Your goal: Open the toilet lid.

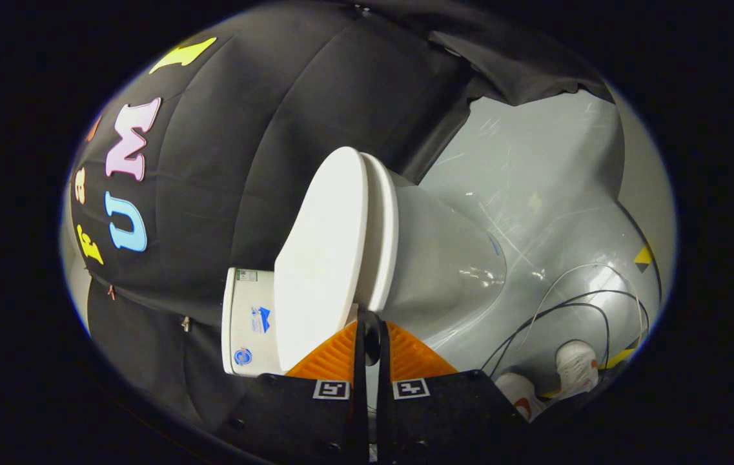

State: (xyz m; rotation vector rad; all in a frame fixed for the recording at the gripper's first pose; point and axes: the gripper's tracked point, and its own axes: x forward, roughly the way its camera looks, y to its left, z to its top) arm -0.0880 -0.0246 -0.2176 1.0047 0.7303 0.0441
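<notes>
Grey floor carries the toilet, and the clenched tongs nose at the closed lid's rim, apparently to lever it.

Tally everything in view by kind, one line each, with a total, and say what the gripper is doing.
Toilet: 1, lid down
Tank: 1
Cables on the floor: 3 at least
Shoes: 2
Gripper: 1, fingers nearly together at the lid's edge; grip cannot be told
Total: 8
</notes>
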